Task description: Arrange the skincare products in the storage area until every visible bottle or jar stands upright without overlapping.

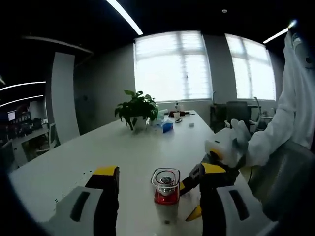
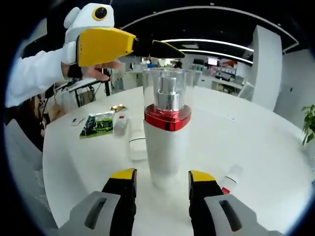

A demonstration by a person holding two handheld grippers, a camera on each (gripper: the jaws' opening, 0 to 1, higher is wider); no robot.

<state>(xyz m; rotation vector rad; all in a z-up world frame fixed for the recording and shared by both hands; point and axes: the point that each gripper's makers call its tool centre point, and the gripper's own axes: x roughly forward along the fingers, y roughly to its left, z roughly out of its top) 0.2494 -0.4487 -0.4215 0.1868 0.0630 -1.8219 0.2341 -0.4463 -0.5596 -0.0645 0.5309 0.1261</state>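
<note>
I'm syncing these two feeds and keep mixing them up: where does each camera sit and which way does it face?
Left gripper view: rides the left gripper, looking down along the table toward a plant and windows; the right gripper and a white sleeve enter from the right.
Right gripper view: rides the right gripper, facing the open office; the left gripper and a hand show at upper left.
Shared: the upright bottle with a clear cap, standing between each view's open jaws.

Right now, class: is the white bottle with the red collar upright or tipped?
Upright. The bottle stands on its base on the white table, clear cap on top.
</note>
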